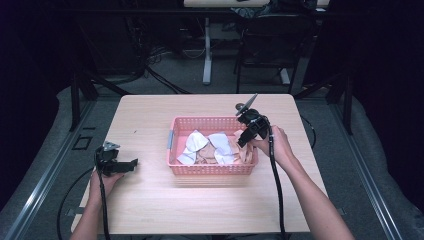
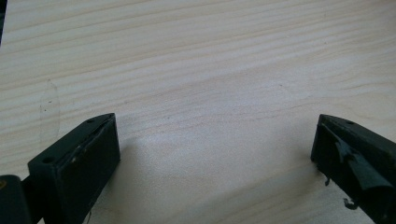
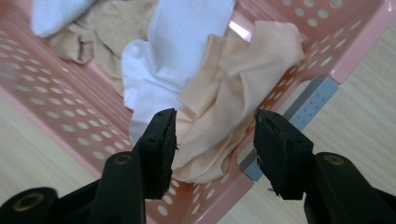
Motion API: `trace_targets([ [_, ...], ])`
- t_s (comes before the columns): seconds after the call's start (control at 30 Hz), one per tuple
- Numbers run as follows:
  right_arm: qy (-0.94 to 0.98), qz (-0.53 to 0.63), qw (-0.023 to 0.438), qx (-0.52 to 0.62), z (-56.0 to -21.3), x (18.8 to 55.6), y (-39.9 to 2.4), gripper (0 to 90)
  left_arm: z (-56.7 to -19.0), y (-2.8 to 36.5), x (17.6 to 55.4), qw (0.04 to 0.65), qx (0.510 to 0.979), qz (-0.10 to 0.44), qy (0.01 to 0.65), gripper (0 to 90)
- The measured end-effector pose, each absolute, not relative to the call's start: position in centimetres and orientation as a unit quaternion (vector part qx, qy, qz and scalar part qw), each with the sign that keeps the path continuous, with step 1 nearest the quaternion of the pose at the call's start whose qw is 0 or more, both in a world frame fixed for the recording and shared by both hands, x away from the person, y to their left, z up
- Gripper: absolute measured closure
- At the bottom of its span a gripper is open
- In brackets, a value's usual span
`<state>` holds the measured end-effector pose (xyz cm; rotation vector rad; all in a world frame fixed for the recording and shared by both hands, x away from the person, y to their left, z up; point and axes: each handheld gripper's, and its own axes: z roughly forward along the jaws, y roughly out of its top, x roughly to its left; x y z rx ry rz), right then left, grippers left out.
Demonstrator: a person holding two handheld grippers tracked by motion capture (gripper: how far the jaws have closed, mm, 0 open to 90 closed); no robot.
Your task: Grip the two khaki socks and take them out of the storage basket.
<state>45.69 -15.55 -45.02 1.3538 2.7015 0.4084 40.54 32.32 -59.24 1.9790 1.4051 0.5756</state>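
Beige sock [image 3: 224,107] bunched at the corner of pink basket [image 3: 60,116], between half-closed jaws of right hand-held gripper [image 3: 215,140] — not yet pinched. Could snag white sock [image 3: 173,51] too. Left hand-held gripper [image 2: 215,154] wide over bare desk [image 2: 196,60].

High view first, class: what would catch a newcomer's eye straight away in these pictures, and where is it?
The pink basket in the middle of the pale wooden table stands out, heaped with white socks and beige socks. The right gripper reaches into its right end, jaws part open around a beige sock without pressing on it. The left gripper rests open on bare table at the left.
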Motion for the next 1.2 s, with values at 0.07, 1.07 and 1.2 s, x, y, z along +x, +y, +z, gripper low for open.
trace_targets([
  [0.07,0.881,0.13,0.048,0.452,-45.5,45.8,-15.3,52.5,-59.2,32.3,40.5,0.318,0.752,0.219,0.534,1.1],
  [1.07,0.871,0.109,0.077,0.473,-46.3,47.2,-14.9,88.0,-59.2,32.3,40.6,0.318,0.753,0.218,0.533,1.1],
  [1.2,0.874,0.113,0.079,0.466,-45.5,47.0,-14.6,88.0,-59.2,32.3,40.5,0.318,0.753,0.218,0.533,1.1],
])
